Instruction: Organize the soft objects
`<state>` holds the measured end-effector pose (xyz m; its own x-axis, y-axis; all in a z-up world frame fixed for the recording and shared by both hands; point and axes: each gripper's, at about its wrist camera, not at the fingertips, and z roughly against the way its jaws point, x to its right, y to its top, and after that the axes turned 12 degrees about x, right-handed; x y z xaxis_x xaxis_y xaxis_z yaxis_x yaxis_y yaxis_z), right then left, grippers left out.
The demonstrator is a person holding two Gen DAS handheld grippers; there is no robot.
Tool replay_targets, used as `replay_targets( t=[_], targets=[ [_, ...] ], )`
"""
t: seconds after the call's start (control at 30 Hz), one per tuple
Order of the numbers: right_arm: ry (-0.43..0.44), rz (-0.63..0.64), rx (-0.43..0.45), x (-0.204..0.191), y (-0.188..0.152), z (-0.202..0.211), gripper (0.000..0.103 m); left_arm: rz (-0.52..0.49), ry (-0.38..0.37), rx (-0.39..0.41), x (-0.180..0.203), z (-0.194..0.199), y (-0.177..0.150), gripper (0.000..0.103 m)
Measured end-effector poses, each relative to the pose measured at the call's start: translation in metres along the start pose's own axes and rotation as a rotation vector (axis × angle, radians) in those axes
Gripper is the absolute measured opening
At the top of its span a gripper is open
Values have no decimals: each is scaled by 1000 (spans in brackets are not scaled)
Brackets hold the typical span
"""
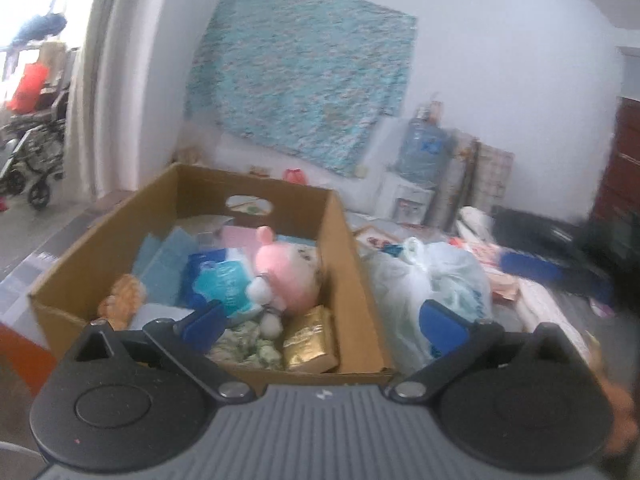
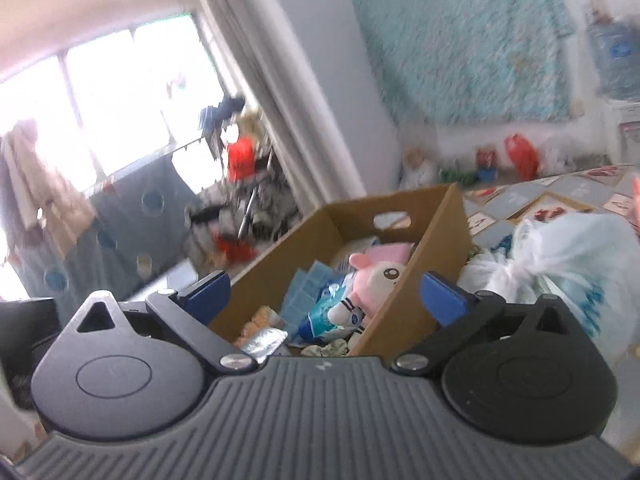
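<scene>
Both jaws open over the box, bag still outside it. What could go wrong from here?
1. The cardboard box already looks crowded, with the pink plush on top; adding the white plastic bag may push things over the rim.
2. The bag is thin and loosely bunched, so a grip could catch only a fold and slip.
3. The left gripper straddles the box's right wall, so closing or dropping there could snag the cardboard.

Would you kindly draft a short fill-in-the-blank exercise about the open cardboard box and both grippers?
1. The pink plush toy lies inside the brown ____ box.
2. The white plastic bag sits ____ the box.
3. The left gripper and right gripper both stand ____, holding nothing.

Missing words: cardboard; outside; open
</scene>
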<state>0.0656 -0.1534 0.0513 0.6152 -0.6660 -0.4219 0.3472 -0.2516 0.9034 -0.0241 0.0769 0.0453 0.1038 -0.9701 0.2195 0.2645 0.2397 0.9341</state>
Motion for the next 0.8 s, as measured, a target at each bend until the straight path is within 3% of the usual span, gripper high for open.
replay_targets(
  t=[0.13, 0.33, 0.53, 0.7, 0.8],
  targets=[
    [-115, 52, 46, -5, -17, 25, 102, 41, 73, -59, -7, -6, 4, 103],
    [-313, 190, 3, -12, -35, 23, 102, 1, 181, -63, 3, -1, 2, 103],
    [-372, 268, -6, -31, -44, 19, 102, -40, 156, -83, 5, 5, 3, 103],
    [-440, 371, -9, -48, -51, 16, 102, -124, 185, -83, 9, 7, 0, 103],
    [-445, 339, -13, -49, -52, 16, 102, -135, 210, -96, 8, 7, -3, 103]
  ],
)
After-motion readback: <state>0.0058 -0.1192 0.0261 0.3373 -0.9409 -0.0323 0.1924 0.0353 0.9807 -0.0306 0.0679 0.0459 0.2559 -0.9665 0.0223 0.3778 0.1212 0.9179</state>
